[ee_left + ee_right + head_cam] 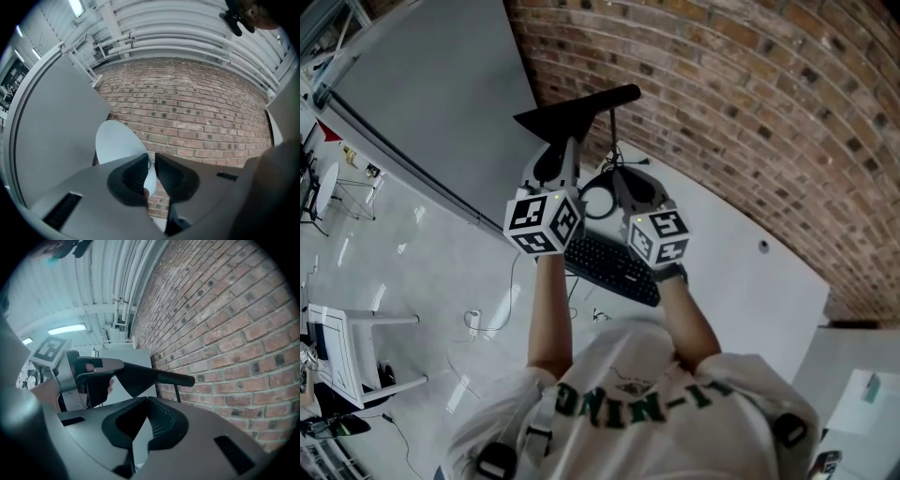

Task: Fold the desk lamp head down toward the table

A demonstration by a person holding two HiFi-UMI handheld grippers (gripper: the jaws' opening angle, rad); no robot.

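**A:** What does the head view give of the room?

**B:** One white table (750, 291) stands against a brick wall (750, 103). There is a grey panel (441, 84) at the left and a pale floor (441, 281) with a white chair (342, 342). One keyboard (614, 267) lies on the table, and beyond it, raised, is one black lamp head (581, 111). Two grippers are up. The left gripper (565, 150) is at the head's wide end, and the right gripper (623, 178) is near it but apart.

**A:** The left gripper view?

**B:** Its fingers (133, 178) are clenched on the head's rim. The pale underside (117, 140) fans up to their left, with bricks behind and pipes (187, 42) overhead.

**A:** And the right gripper view?

**B:** Its fingers (161, 420) are pressed together, gripping nothing. Ahead, the head lies level beside the wall, and the left gripper clamps its broad end.
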